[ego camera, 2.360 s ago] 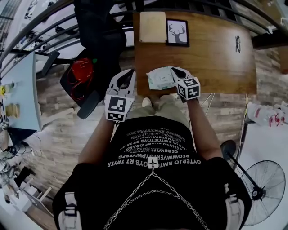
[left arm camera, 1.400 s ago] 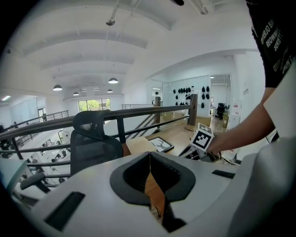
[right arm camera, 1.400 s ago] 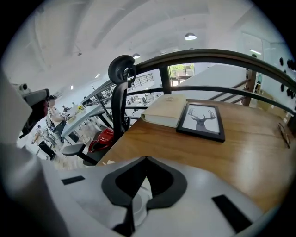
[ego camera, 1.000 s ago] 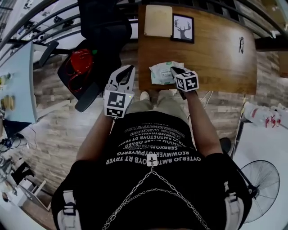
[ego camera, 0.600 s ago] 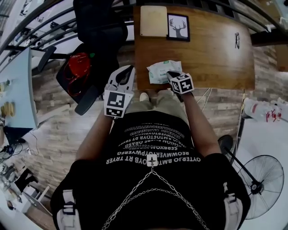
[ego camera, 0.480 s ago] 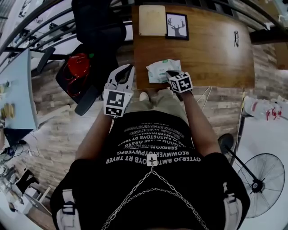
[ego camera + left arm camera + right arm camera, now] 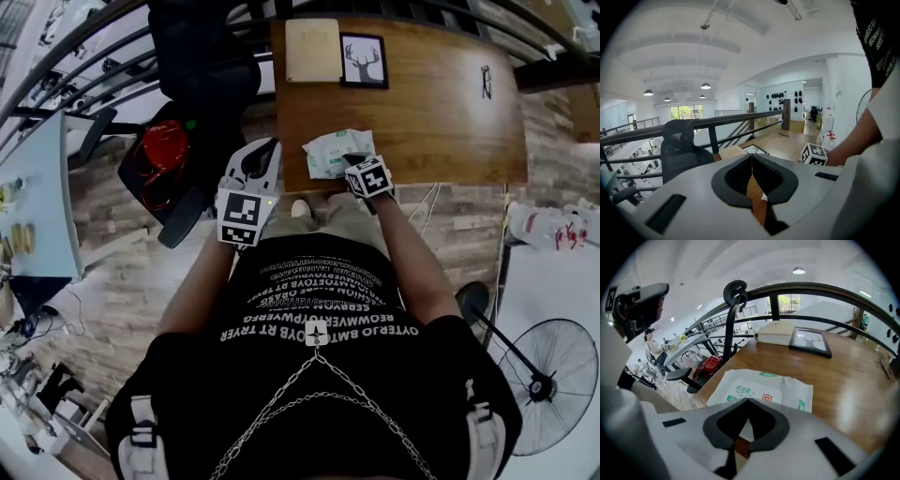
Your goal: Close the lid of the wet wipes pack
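A wood-plank floor (image 7: 122, 281) runs under the person's feet, and a standing fan (image 7: 548, 384) sits low on their right. Ahead of them is a brown wooden desk (image 7: 441, 122), with a dark railing (image 7: 811, 289) running past its far side and a black office chair (image 7: 202, 56) off its left end.

The left gripper (image 7: 270, 148) hangs off the desk's near left corner, over the floor. Its jaws are pressed together at the tips with nothing between them. The right gripper (image 7: 351, 160) tilts steeply down over the near edge of the wet wipes pack (image 7: 330, 153). Its jaws are closed tip to tip and empty, right at the near rim of the pack's white lid (image 7: 757, 391), which appears to lie flat. Whether the tips touch it I cannot tell.

The pack lies close to the desk's near edge, toward the left. Counting up: two grippers, one wipes pack, one pale closed book (image 7: 313, 51) at the far edge, one framed deer picture (image 7: 365, 61) just beside the book, and one small dark object (image 7: 486, 82) far right.
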